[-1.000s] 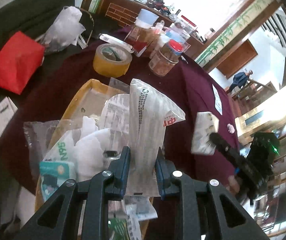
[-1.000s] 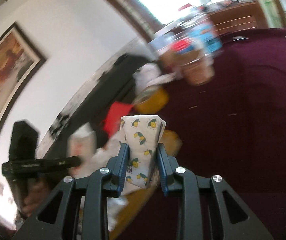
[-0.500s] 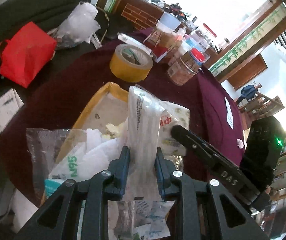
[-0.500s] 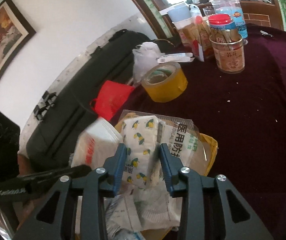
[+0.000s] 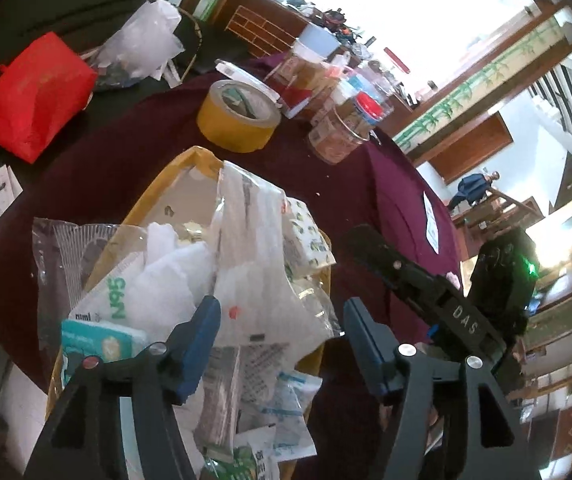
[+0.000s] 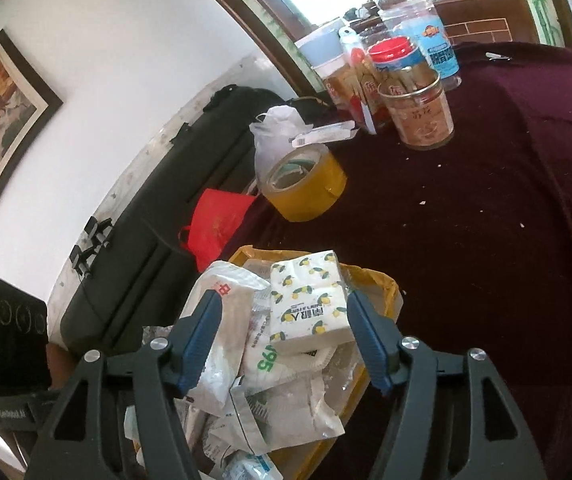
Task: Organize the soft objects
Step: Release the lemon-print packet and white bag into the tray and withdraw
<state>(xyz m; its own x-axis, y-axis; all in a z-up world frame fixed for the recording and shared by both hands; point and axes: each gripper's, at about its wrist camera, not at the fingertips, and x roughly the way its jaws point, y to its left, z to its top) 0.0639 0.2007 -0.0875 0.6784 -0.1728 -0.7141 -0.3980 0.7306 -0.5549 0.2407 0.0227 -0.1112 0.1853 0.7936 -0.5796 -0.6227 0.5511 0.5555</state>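
A yellow tray on the maroon table holds a heap of soft packets. My left gripper is open just above the heap; a clear plastic mask packet lies loose between its spread fingers. My right gripper is open too, over a lemon-print tissue pack that rests on top of the heap. The same tissue pack shows in the left wrist view beside the clear packet. A white N95 packet lies in the pile. The right gripper's body crosses the left wrist view.
A yellow tape roll sits beyond the tray. Jars and bottles stand at the table's far side. A red bag and a black case lie off the table's edge.
Both grippers have opened. The left let go of the clear packet and the right let go of the lemon tissue pack, which now lie on the heap in the tray.
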